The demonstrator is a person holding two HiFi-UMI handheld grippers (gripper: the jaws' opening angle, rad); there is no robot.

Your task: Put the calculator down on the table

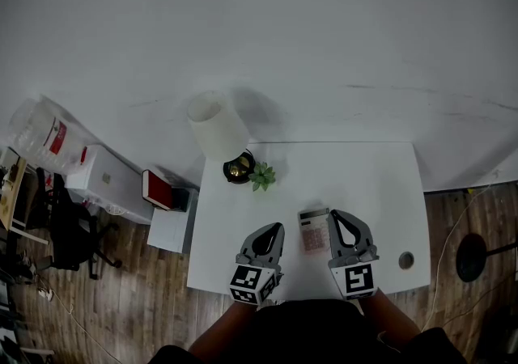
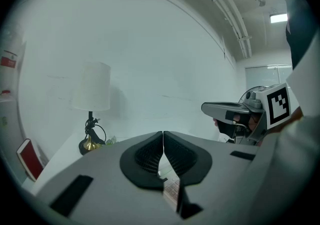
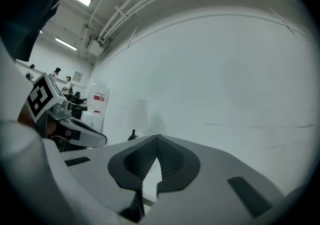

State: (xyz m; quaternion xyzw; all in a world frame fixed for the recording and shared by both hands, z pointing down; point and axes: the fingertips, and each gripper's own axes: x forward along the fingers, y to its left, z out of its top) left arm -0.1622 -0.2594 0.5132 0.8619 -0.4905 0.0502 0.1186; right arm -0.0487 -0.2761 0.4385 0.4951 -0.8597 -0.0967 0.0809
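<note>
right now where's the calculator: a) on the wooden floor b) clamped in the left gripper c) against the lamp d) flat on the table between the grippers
d: the calculator lies flat on the white table between the left gripper and the right gripper, both shut and empty.

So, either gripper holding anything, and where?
Nothing. Left gripper and right gripper are shut, empty; calculator lies on the table between them.
</note>
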